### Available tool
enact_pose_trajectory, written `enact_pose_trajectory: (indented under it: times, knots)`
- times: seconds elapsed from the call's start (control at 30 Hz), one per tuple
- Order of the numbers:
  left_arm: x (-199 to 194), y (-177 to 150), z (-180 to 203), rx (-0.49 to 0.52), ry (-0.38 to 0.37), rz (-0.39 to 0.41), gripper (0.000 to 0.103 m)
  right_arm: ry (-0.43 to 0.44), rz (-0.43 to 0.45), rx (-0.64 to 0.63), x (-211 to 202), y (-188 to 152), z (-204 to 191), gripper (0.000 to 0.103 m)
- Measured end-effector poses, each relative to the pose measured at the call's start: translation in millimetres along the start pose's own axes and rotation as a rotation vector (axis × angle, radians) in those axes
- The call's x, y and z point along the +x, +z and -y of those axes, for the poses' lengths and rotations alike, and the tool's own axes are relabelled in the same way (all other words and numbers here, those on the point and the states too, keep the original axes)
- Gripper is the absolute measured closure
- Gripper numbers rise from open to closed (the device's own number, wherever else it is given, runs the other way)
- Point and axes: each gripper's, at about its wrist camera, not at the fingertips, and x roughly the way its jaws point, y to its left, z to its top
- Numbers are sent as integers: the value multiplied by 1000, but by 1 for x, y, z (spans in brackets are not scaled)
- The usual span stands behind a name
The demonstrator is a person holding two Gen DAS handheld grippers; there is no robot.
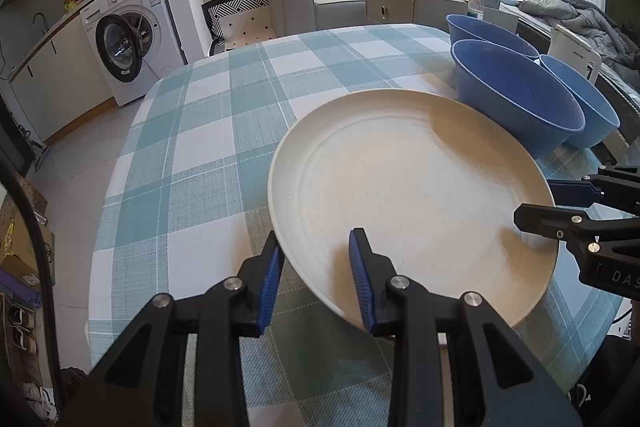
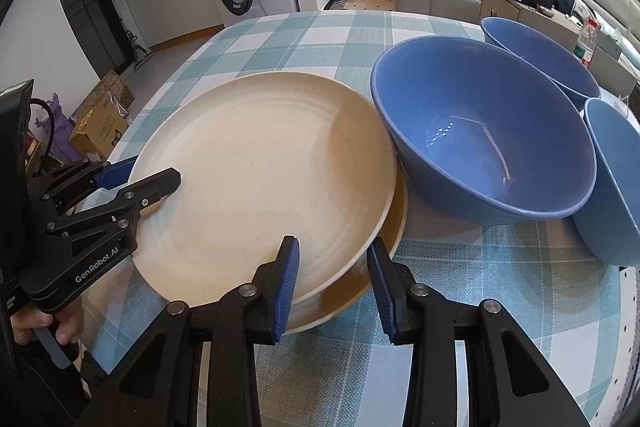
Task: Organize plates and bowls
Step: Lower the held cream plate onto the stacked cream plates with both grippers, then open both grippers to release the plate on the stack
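Note:
Two cream plates lie near the table's front. The top plate point(image 1: 408, 187) point(image 2: 260, 179) sits askew on the lower plate point(image 2: 394, 223), which shows only as a crescent at its right. My left gripper point(image 1: 316, 237) point(image 2: 152, 171) is shut on the top plate's left rim, one finger on its face and one outside the edge. On the same plate's near right rim my right gripper point(image 2: 333, 243) point(image 1: 538, 201) is shut, its outer finger beside the lower plate's rim. A big blue bowl point(image 2: 480, 131) point(image 1: 516, 95) touches the plates on the right.
Two more blue bowls point(image 2: 540, 55) point(image 2: 612, 187) stand behind and right of the big one. The checked tablecloth point(image 1: 200, 147) covers a round table whose left edge drops to the floor. A white appliance point(image 1: 572, 47) stands past the bowls. A hand point(image 2: 60, 327) holds the left gripper.

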Motion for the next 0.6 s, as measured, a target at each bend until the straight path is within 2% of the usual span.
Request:
enact_pose_trajectory:
  times: [0.13,0.4,0.6]
  knots:
    - [0,-1,2,15,15,-7,71,-35,1,-39,0,-1,-7,66]
    - [2,-2,3,18,15,-19,70,-54,-5,-61,-1,-2,-12,65]
    - [3,-3,5,32,16,-28,69,-74,-1,-82,1,-3,-13,61]
